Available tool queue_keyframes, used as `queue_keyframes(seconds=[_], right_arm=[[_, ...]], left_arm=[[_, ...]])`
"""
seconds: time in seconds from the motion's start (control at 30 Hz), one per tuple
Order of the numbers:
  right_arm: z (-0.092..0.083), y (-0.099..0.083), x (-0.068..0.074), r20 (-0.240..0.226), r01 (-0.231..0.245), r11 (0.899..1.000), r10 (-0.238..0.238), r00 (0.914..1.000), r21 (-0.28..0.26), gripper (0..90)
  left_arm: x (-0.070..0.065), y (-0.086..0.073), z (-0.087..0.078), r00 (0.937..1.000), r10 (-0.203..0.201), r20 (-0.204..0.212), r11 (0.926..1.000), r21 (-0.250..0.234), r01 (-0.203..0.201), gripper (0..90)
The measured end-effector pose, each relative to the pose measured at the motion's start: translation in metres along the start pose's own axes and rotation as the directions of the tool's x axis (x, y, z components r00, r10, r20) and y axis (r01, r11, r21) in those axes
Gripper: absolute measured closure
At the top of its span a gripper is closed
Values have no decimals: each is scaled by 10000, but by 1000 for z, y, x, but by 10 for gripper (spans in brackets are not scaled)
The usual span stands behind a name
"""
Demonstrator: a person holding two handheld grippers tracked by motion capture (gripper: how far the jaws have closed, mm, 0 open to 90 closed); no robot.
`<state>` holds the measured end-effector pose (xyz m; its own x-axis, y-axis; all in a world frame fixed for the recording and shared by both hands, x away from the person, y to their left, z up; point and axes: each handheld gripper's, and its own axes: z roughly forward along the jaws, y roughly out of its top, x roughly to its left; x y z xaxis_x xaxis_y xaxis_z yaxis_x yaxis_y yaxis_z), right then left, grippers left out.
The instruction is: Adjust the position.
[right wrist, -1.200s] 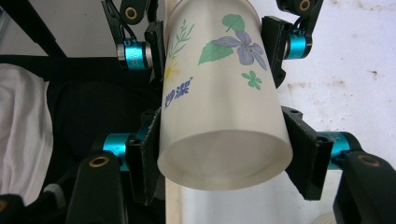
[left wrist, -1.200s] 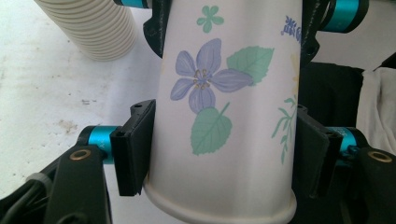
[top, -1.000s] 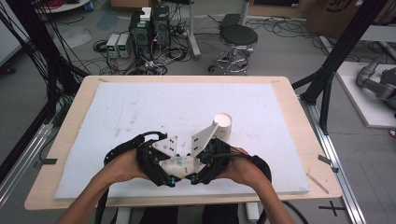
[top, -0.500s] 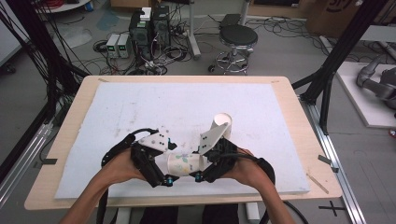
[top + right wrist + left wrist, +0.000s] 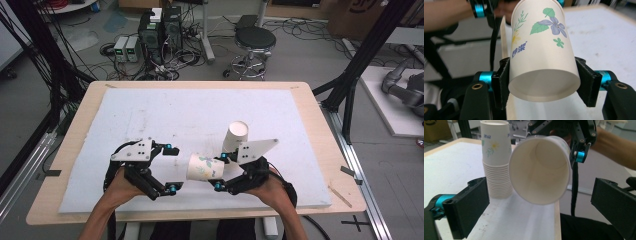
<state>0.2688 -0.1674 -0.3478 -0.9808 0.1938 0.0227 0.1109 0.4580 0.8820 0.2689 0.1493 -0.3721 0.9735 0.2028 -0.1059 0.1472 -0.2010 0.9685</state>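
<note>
tabletop (image 5: 165, 115): I see a wooden top with a white foam sheet over it; both hand-held grippers work near its front edge.
cup stack (image 5: 235, 136): nested paper cups standing base-up on the sheet, just behind the right hand-held gripper; I also see it upright in the left gripper view (image 5: 495, 160), beside the single cup.
left hand-held gripper (image 5: 170, 168): released, jaws wide apart, nothing between them; sits just left of the single cup, not touching it.
right hand-held gripper (image 5: 220, 172): grasping the single cup, jaws pressed on both sides near its base (image 5: 544, 82).
single cup (image 5: 205, 167): floral print, lying sideways off the sheet, long axis roughly left-right along the tabletop's front. Mouth points at the left hand-held gripper, base toward the right one. In the left gripper view I look straight into the open mouth (image 5: 540, 170).
</note>
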Motion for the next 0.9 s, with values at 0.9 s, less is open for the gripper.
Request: queue_keyframes(seconds=[0.9], right_arm=[[15, -39, -1, -1245, -237, 9533, -147, 9921, -3011, 375]], left_arm=[[-4, -7, 32, 9960, 156, 876, 9953, -969, -70, 17]])
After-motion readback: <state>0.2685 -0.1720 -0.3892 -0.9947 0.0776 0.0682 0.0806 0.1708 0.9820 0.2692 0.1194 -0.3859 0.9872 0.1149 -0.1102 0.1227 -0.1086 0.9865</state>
